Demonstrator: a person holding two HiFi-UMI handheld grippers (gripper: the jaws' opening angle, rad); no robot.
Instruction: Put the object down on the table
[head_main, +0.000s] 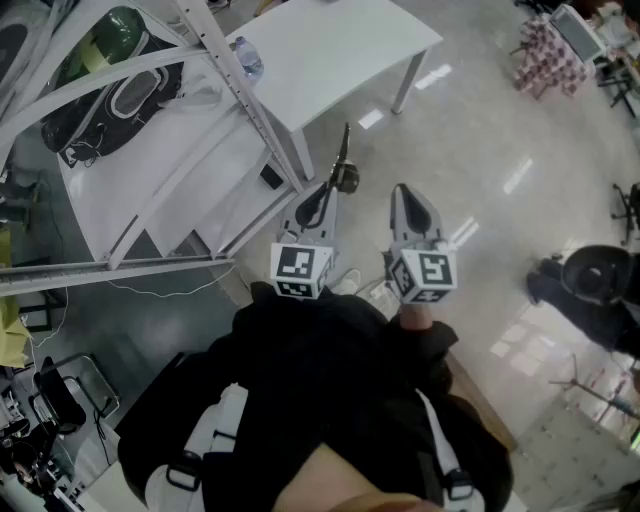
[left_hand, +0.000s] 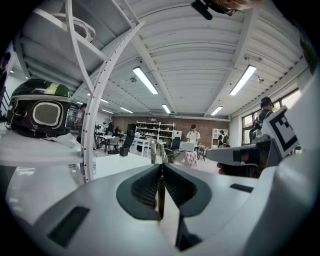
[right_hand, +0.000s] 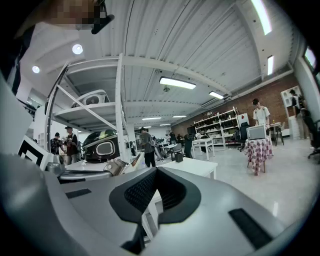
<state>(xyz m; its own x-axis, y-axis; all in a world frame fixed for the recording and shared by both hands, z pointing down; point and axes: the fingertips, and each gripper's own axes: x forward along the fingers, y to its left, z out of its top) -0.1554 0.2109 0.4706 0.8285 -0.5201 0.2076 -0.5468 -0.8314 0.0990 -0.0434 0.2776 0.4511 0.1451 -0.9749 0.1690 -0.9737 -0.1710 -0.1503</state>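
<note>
Person's dark clothing (head_main: 330, 370) fills the lower head view. Ahead of it, the left gripper (head_main: 330, 192) is clamped on a thin metal object (head_main: 344, 174), held in the air just off the near edge of the white table (head_main: 340, 50). The right gripper (head_main: 401, 192) is closed on nothing, and a clear bottle (head_main: 248, 60) stands by the table's left edge, contents not discernible.

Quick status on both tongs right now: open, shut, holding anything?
Left tongs: shut on a thin dark tool.
Right tongs: shut, nothing between them.
</note>
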